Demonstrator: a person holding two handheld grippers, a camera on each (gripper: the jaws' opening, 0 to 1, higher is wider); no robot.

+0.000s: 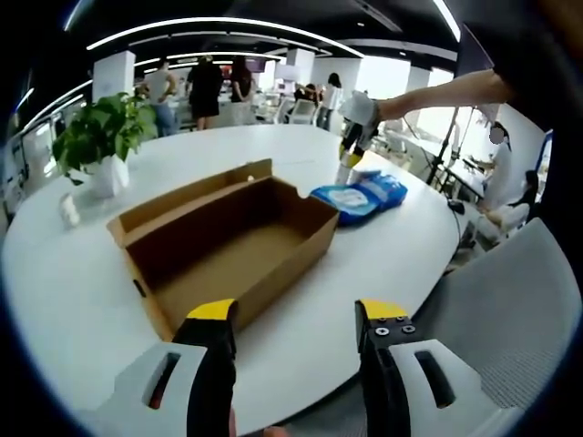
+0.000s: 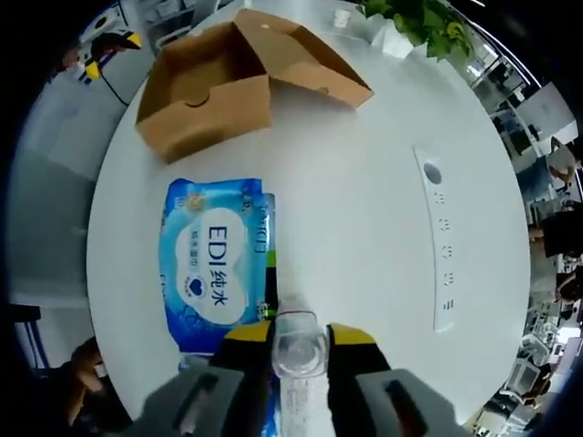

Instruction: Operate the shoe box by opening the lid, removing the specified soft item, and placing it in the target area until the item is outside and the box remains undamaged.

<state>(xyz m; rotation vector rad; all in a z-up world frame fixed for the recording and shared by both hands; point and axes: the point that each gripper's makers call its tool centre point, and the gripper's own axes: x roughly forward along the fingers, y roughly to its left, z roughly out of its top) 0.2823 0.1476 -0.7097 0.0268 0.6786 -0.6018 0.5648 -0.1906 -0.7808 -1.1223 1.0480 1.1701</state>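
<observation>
- Left gripper view: the shoe box (image 1: 228, 246) sits open at mid-frame on the round white table (image 1: 383, 273), its lid (image 1: 196, 196) folded back along the far side and its inside bare cardboard.
- Just right of the box lies the blue wipes pack (image 1: 360, 196), outside it and flat on the table.
- The left gripper (image 1: 296, 319) rises from the bottom edge with its yellow-tipped jaws spread wide, nothing between them, short of the box's near corner.
- In the right gripper view the right gripper (image 2: 299, 339) holds its jaws close around a small clear piece at the pack's (image 2: 217, 262) near edge; I can't tell whether that piece belongs to the pack.
- A potted plant (image 1: 100, 137) stands at upper left, well apart from the box.
- A white power strip (image 2: 437, 238) lies on the table at the right of the right gripper view.
- People (image 1: 205, 86) stand beyond the table's far rim.
- Open tabletop runs all round the box.
</observation>
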